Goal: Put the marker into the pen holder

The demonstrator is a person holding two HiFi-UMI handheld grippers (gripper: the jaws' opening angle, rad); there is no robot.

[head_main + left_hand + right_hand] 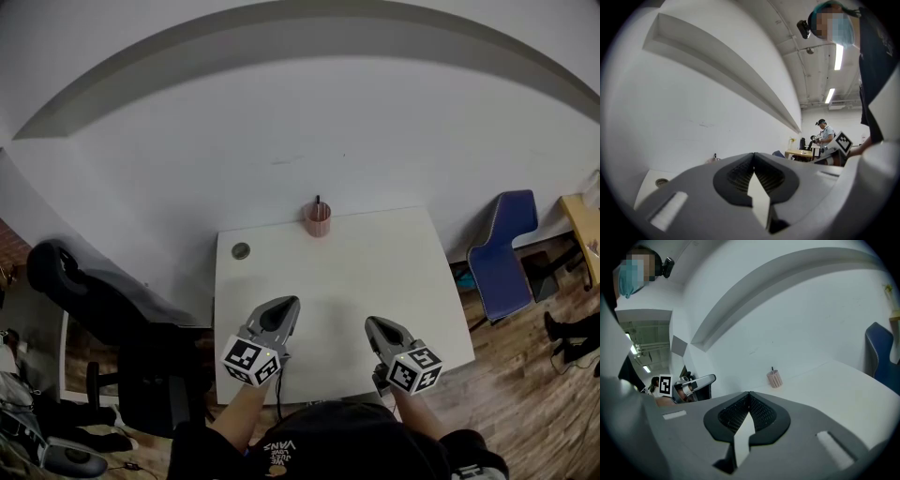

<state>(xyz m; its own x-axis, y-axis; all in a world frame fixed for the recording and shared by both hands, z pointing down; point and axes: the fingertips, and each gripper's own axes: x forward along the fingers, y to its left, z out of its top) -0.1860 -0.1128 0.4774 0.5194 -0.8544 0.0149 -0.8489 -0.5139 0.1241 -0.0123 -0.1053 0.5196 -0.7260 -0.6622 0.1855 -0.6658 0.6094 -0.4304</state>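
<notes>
A pink mesh pen holder (318,222) stands at the far edge of the white table (375,272), and a dark marker (317,201) sticks upright out of it. In the right gripper view the pen holder (774,379) stands far ahead with the marker (772,369) in it. In the left gripper view only a small part of the pen holder (714,159) shows above the jaws. My left gripper (288,306) and right gripper (373,324) hover over the table's near edge, well short of the holder. Both are shut with their tips touching and hold nothing.
A small round object (241,250) lies near the table's far left corner. A black office chair (94,300) stands left of the table, and a blue chair (502,248) and a wooden table (583,225) stand to the right. A white wall backs the table. Another person (826,135) stands far off.
</notes>
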